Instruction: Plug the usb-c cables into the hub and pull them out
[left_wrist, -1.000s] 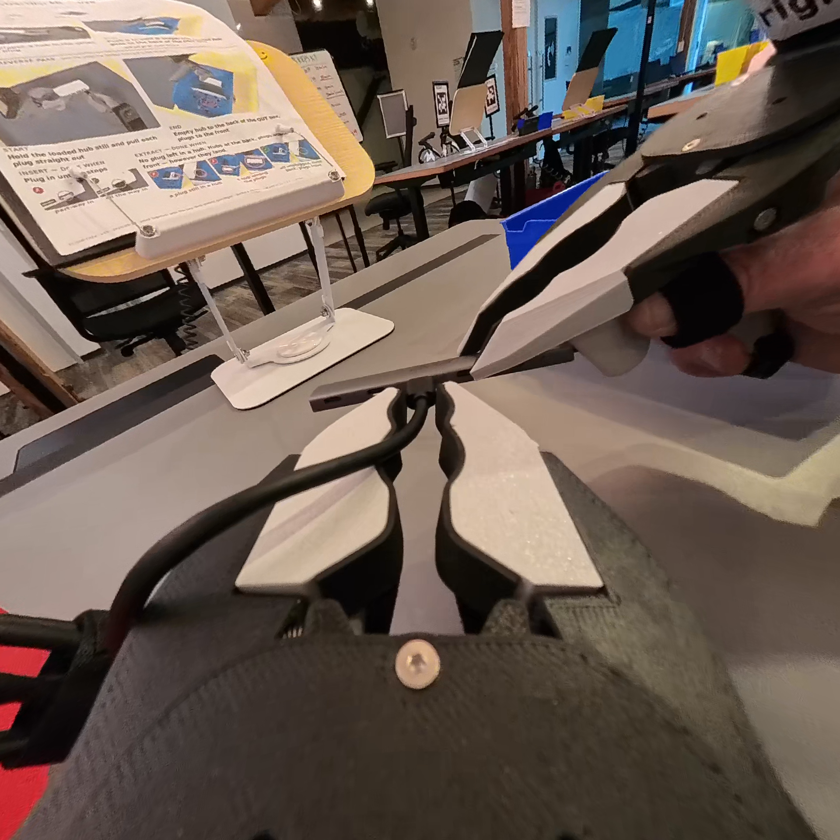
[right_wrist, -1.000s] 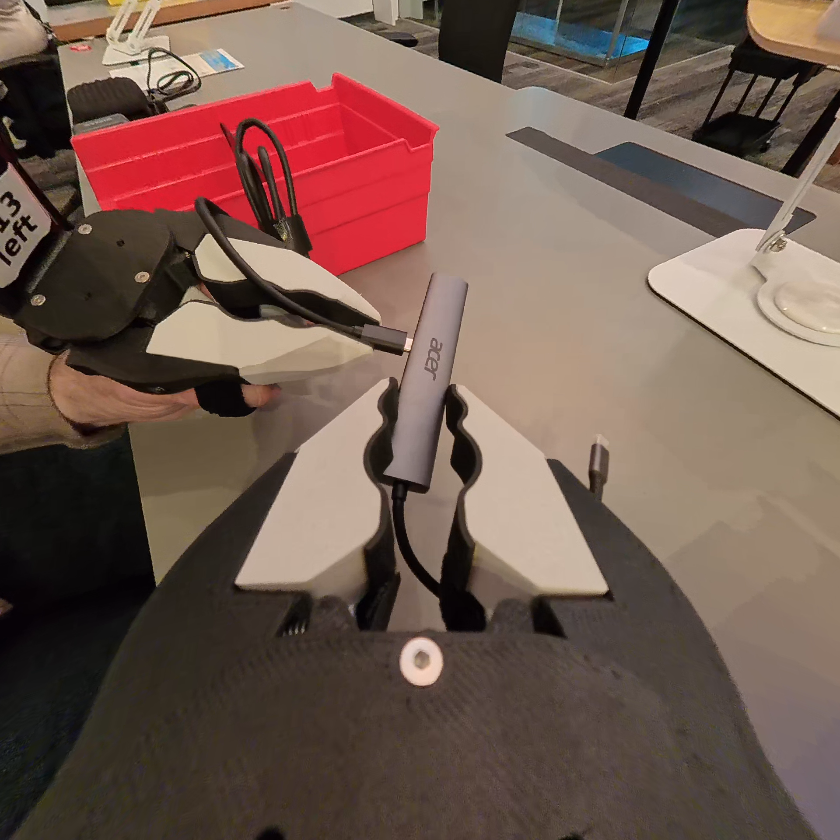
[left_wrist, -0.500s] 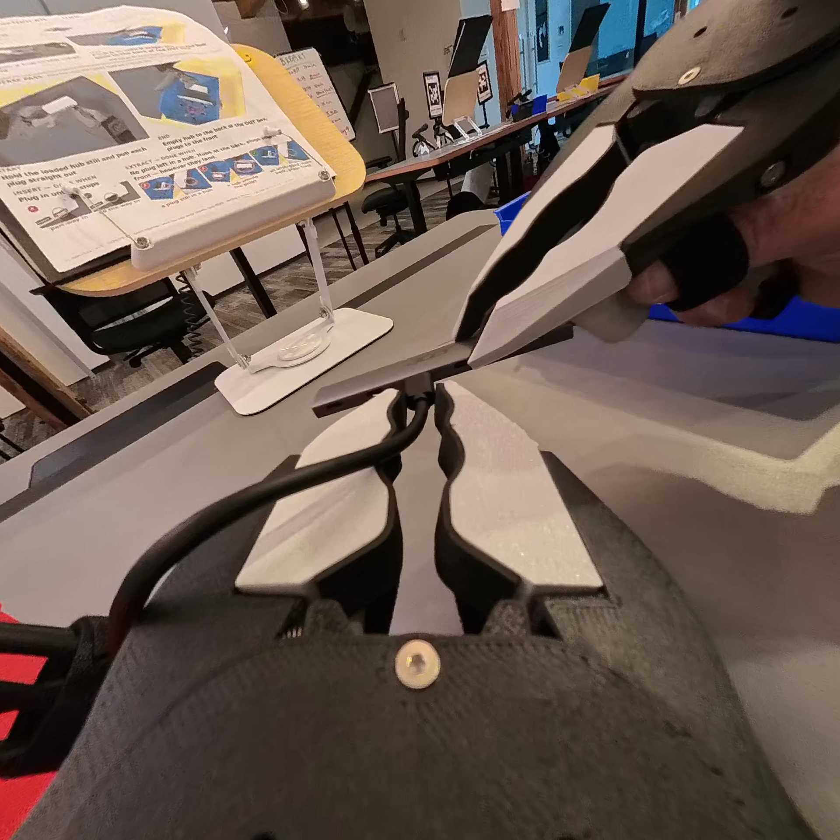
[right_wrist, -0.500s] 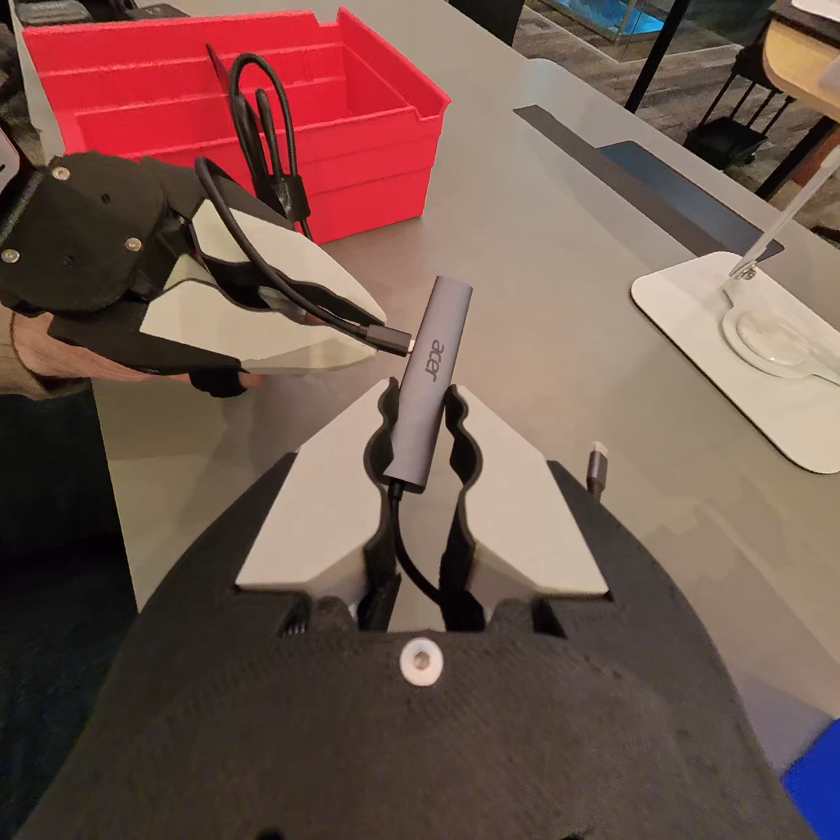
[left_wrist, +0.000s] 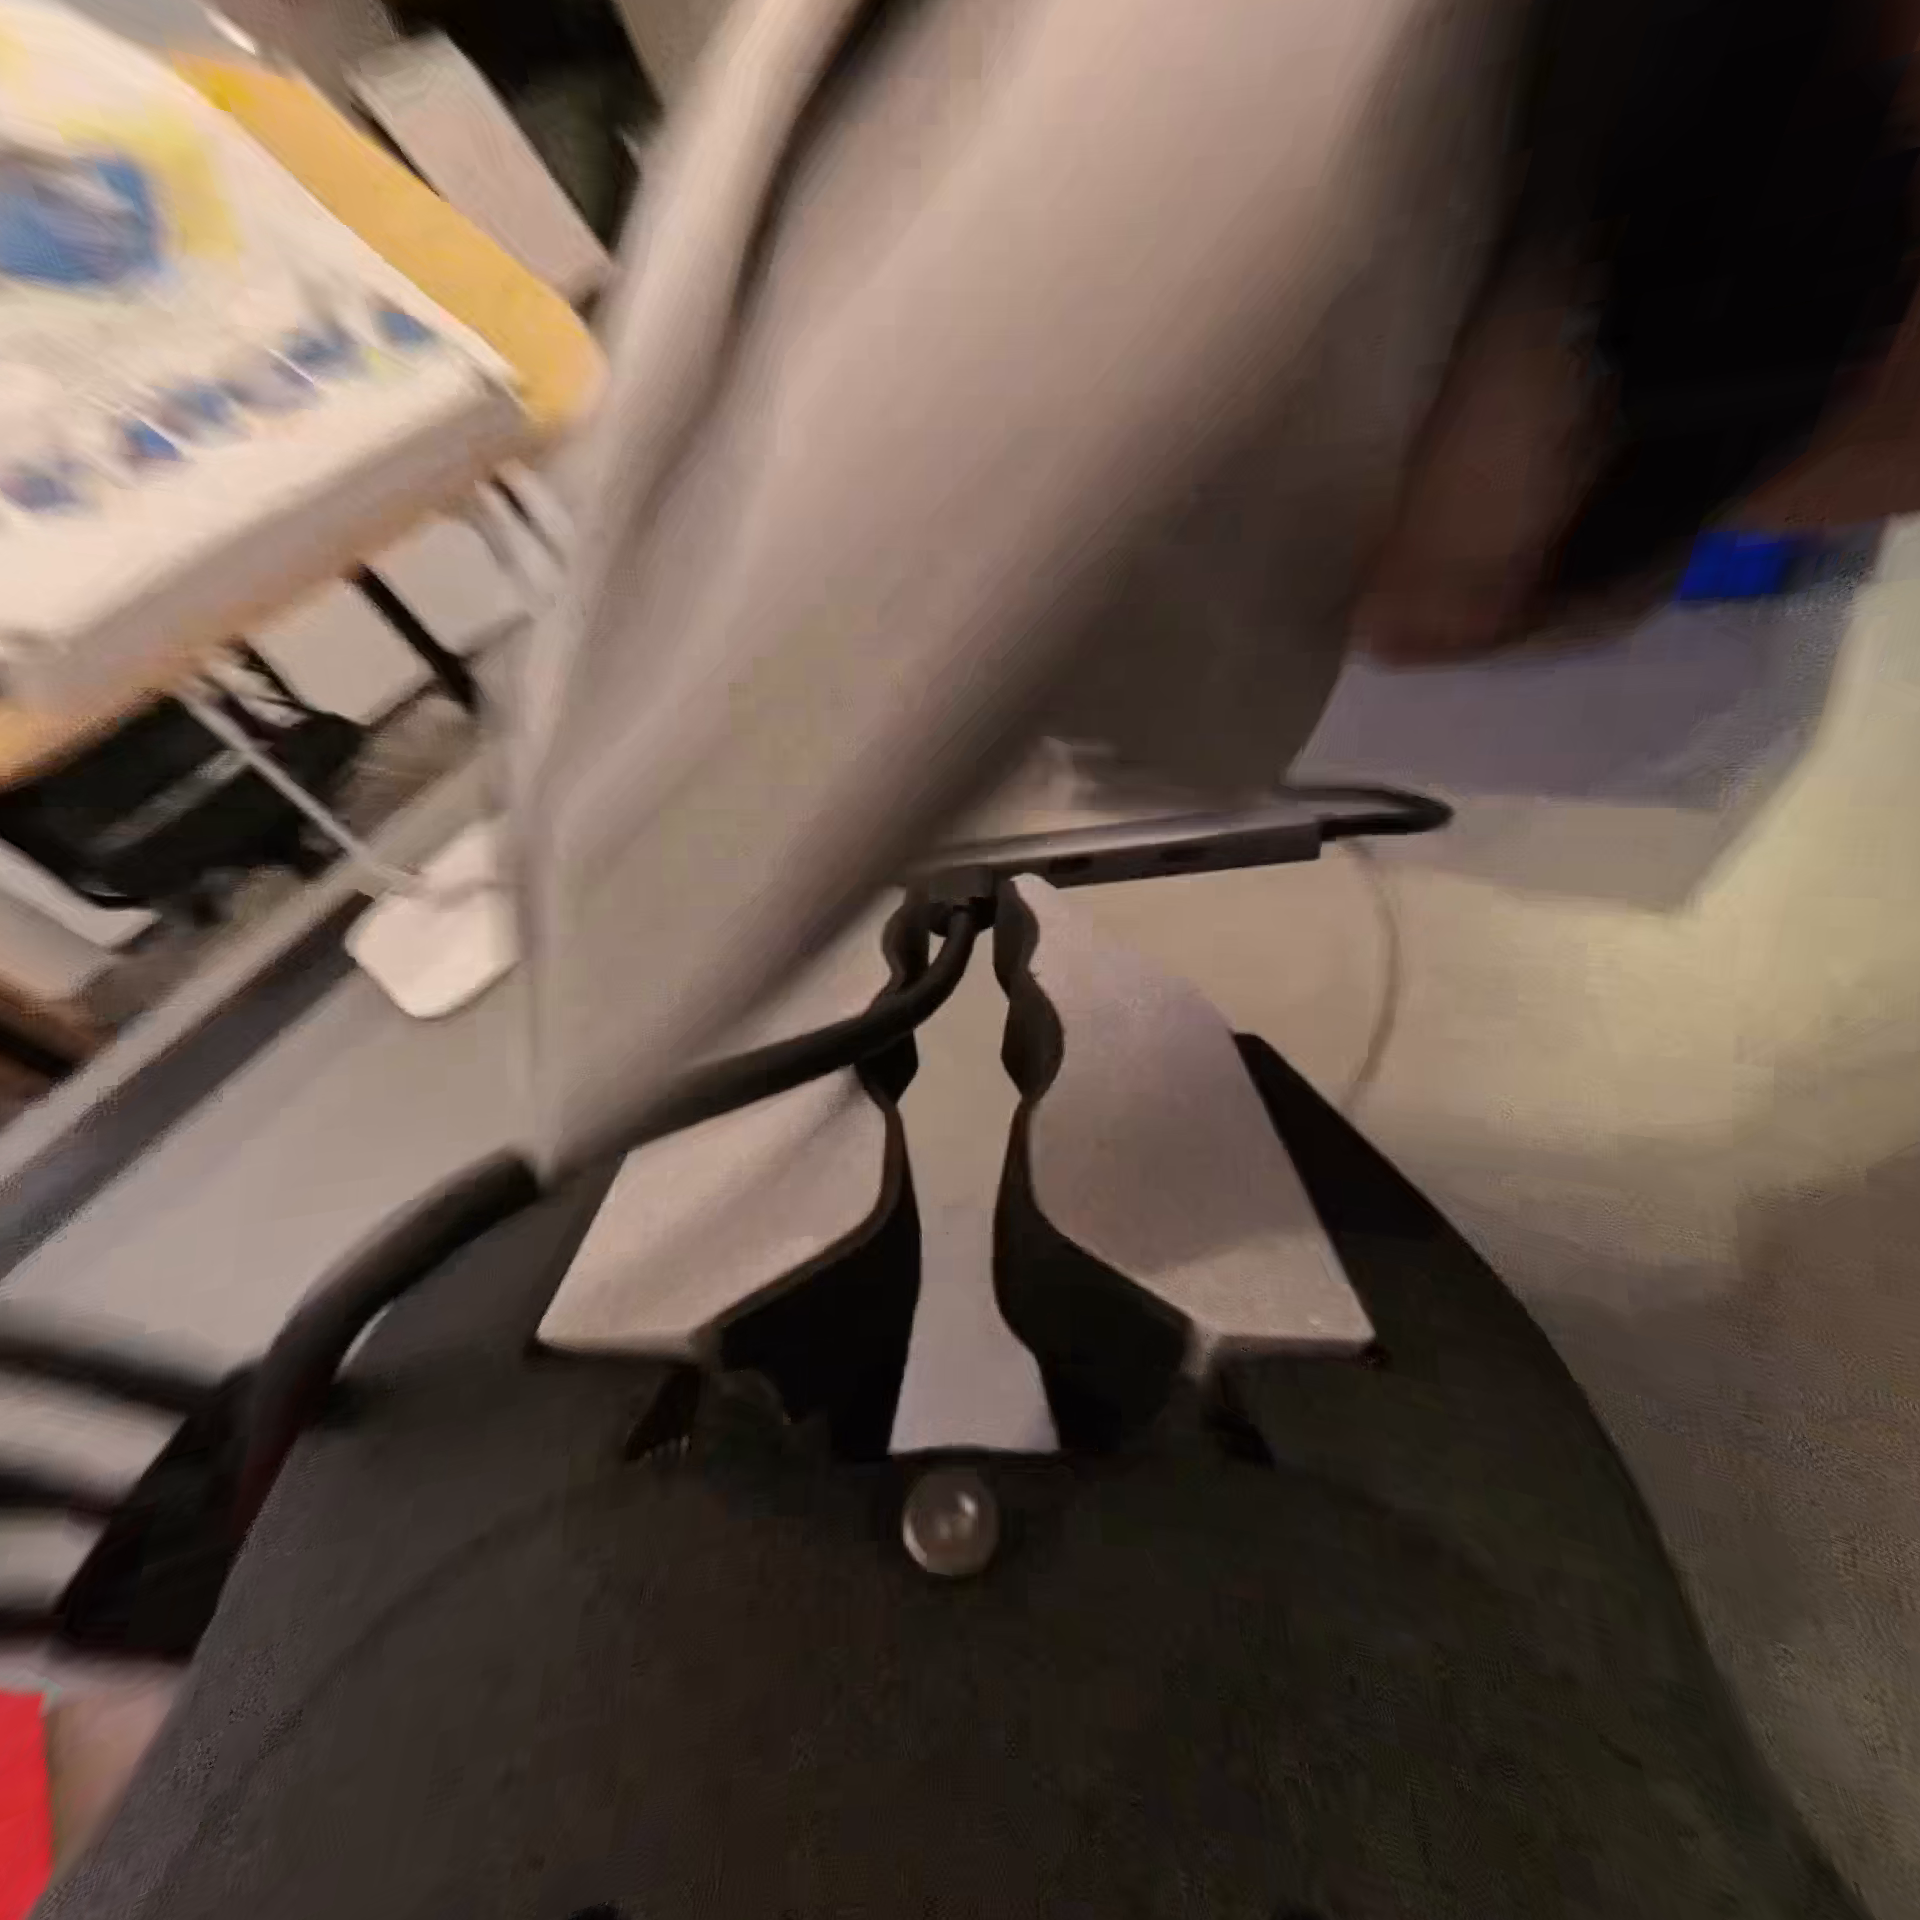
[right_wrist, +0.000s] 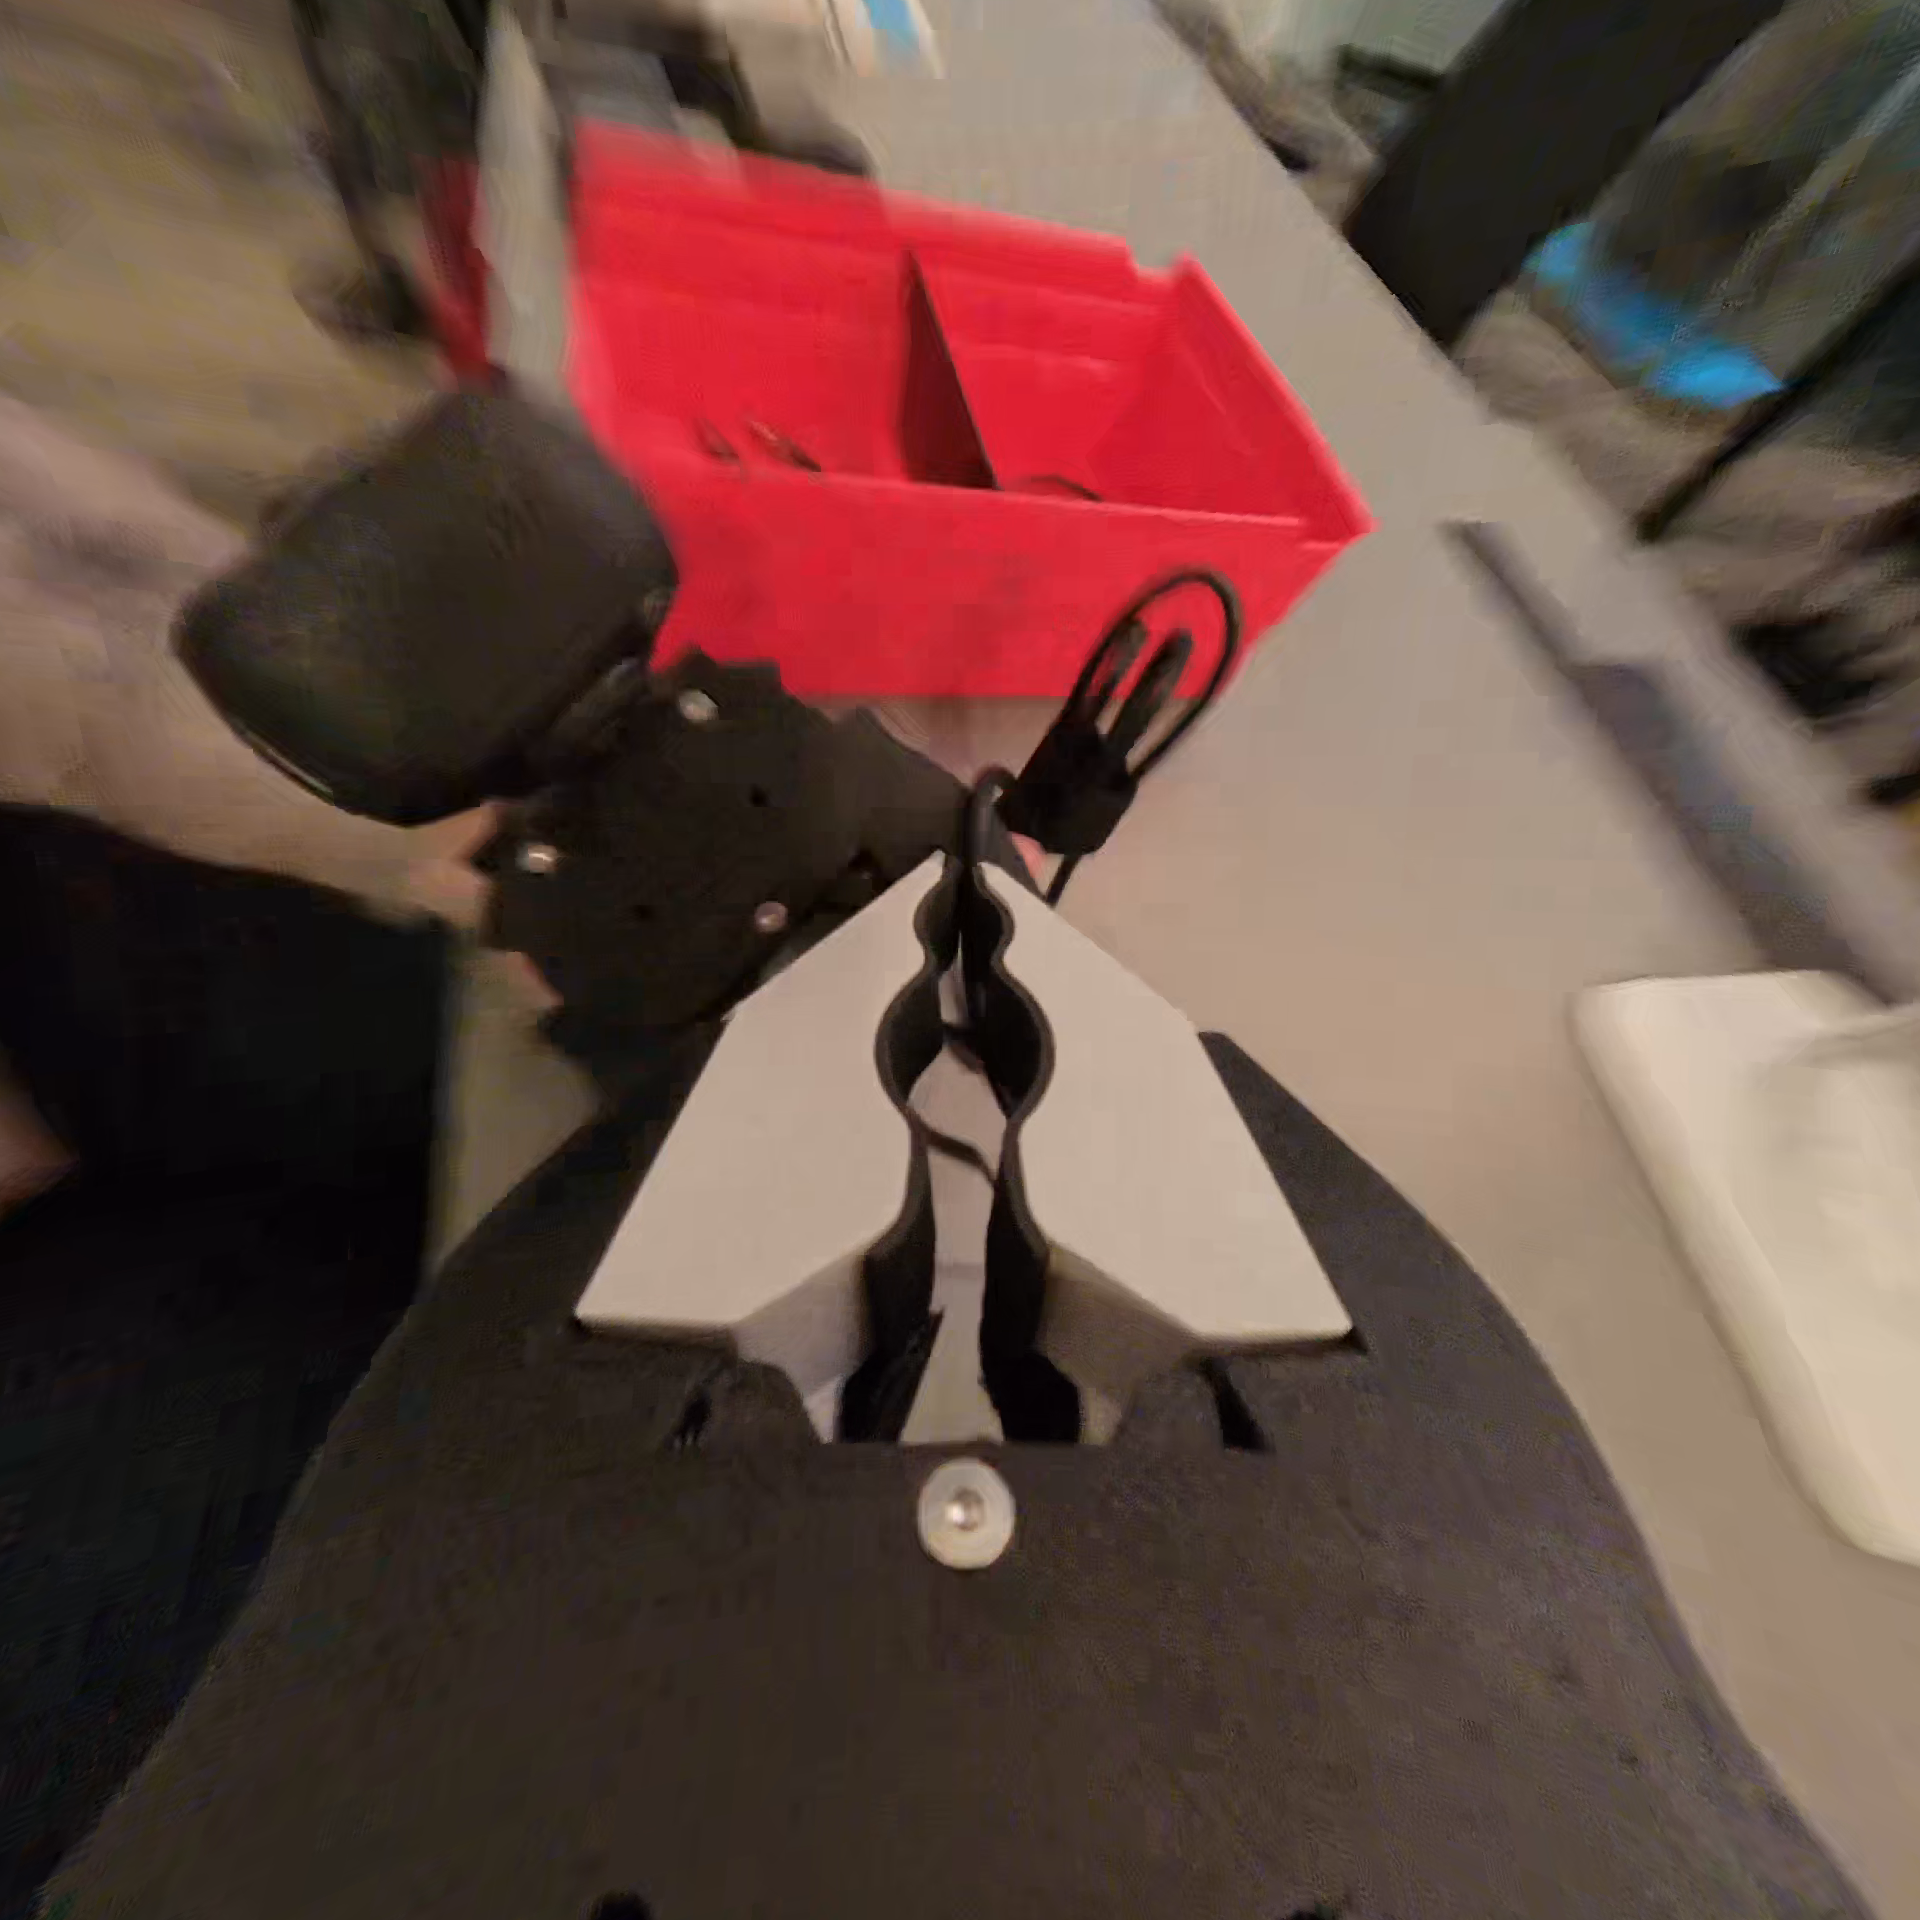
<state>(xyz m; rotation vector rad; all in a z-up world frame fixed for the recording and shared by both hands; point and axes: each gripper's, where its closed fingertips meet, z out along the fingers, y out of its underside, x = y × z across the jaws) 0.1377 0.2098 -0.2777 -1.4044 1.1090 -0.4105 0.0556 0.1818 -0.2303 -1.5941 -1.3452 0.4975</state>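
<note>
Grey table (right_wrist: 1351, 852) carries a red bin (right_wrist: 935, 582). Left gripper (left_wrist: 961, 914) pinches the USB-C cable (left_wrist: 790, 1055) plug at the hub (left_wrist: 1164, 847). Right gripper (right_wrist: 961, 883) holds the hub edge-on, jaws narrow. Both views blurred.

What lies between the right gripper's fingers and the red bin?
A looped bundle of black cable lies between the right gripper and the red bin. The right wrist view shows it, though blurred.
</note>
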